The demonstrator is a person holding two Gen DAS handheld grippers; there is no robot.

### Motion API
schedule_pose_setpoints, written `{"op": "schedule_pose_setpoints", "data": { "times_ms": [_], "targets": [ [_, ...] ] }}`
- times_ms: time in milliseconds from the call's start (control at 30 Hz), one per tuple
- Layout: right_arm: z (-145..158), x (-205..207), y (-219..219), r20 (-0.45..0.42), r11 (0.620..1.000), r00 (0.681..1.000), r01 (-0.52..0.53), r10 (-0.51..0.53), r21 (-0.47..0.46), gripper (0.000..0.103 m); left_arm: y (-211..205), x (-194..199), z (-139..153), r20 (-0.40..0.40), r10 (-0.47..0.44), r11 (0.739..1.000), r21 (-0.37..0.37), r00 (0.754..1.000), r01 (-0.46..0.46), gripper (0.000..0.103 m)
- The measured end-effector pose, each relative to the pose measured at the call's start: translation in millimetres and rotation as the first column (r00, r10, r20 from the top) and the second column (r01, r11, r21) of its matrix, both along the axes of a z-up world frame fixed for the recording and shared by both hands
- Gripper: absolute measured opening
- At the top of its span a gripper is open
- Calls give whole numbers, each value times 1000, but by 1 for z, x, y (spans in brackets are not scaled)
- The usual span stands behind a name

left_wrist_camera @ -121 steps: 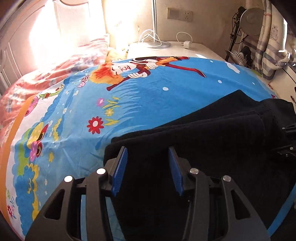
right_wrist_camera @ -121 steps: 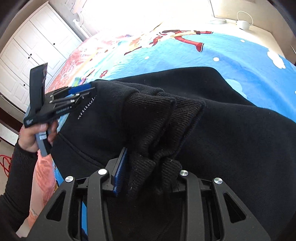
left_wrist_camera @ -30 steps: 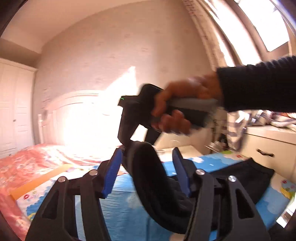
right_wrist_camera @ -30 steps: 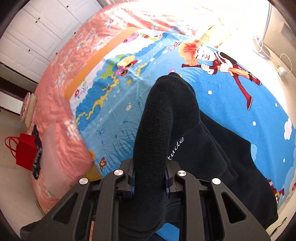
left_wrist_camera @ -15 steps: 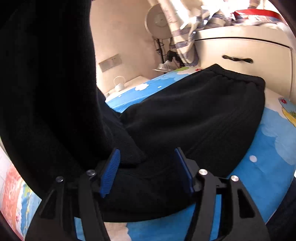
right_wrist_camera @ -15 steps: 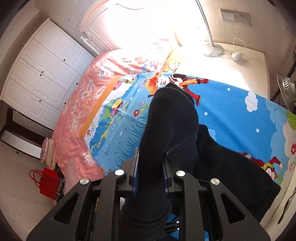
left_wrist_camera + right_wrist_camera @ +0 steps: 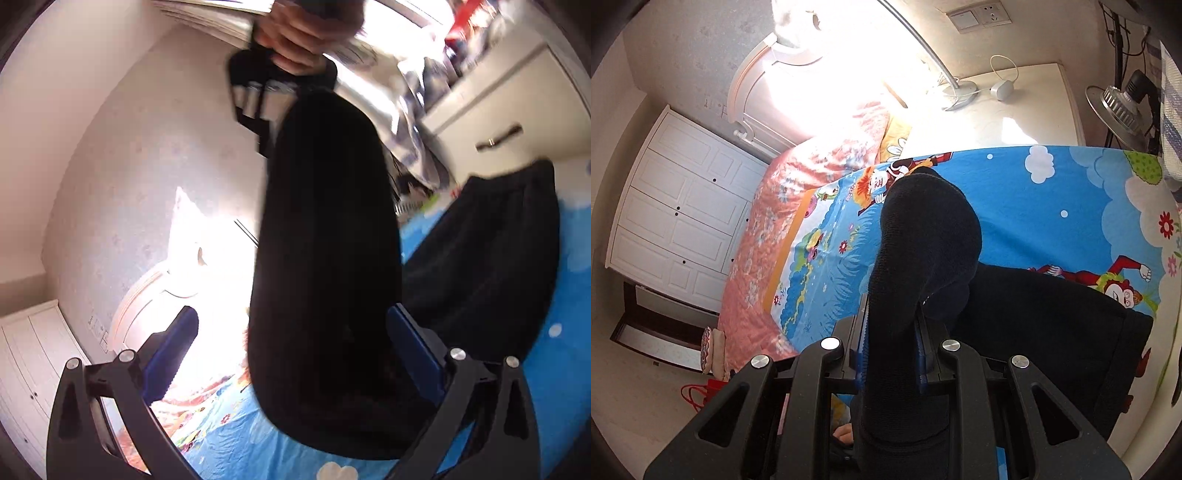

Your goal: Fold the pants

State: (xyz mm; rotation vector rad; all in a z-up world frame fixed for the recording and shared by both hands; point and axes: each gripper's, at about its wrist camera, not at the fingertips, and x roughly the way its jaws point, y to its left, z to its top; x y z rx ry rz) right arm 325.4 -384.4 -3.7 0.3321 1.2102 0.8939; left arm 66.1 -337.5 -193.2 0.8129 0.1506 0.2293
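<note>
The black pants (image 7: 1052, 314) lie partly on the blue cartoon bed sheet (image 7: 1034, 203). My right gripper (image 7: 890, 343) is shut on a bunched fold of them (image 7: 923, 240), which stands up over its fingers. In the left wrist view that fold hangs as a dark column of pants (image 7: 325, 258) below the right gripper (image 7: 266, 99) and the hand (image 7: 295, 37) that holds it. My left gripper (image 7: 295, 339) is low by the sheet with its jaws opening wide. The cloth hangs between them, and the left blue pad (image 7: 173, 354) is well clear of it.
A pink floral quilt (image 7: 798, 206) covers the bed's far side, next to a white wardrobe (image 7: 683, 206). A nightstand (image 7: 1027, 110) with a lamp and a charger stands at the head of the bed, and a fan (image 7: 1119, 103) beside it. A white drawer unit (image 7: 509, 122) borders the bed.
The left jaws have spread from half open to wide open, and the left view has rolled and dropped. The right gripper has carried the pants fold across and above the bed.
</note>
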Motion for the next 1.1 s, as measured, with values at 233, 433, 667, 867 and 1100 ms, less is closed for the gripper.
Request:
{"op": "schedule_pose_setpoints", "data": {
  "times_ms": [233,433,667,867,1100],
  "targets": [
    [5,-5,-2,2,1000,1000,2,-2,13,22,-4,55,-38,17,190,962,194,982,-190,102],
    [1,1,-24,-1,999,999,44,-44,32,22,0,47,-12,-14,107,987,125,994,-105,45],
    [-30,4,-106,-38,975,974,224,-224,-11,22,-19,22,11,-103,-86,991,93,991,96,38],
    [-127,18,-152,-56,893,943,290,-328,-345,22,-53,15,-29,-239,-196,947,206,951,247,38],
    [-138,20,-141,91,821,962,267,-258,-505,23,-59,19,-38,-282,-197,937,226,939,265,37]
  ]
}}
